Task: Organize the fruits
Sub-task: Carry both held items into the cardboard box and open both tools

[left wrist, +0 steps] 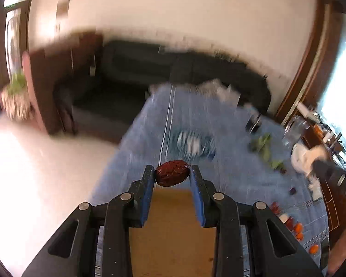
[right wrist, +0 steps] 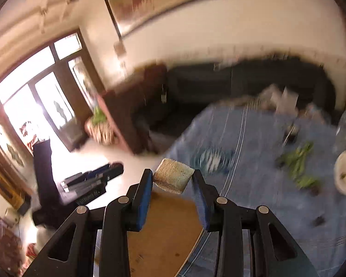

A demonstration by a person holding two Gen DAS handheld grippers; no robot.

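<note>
The date (left wrist: 171,173) looks wrinkled and glossy, the block (right wrist: 173,176) rough and fibrous, the tablecloth (left wrist: 230,143) matt blue cloth.

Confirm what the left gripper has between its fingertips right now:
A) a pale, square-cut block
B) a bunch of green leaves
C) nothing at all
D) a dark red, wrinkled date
D: in the left wrist view the left gripper is shut on a dark red wrinkled date, pinched between the blue pads; the pale block is in the right gripper.
</note>
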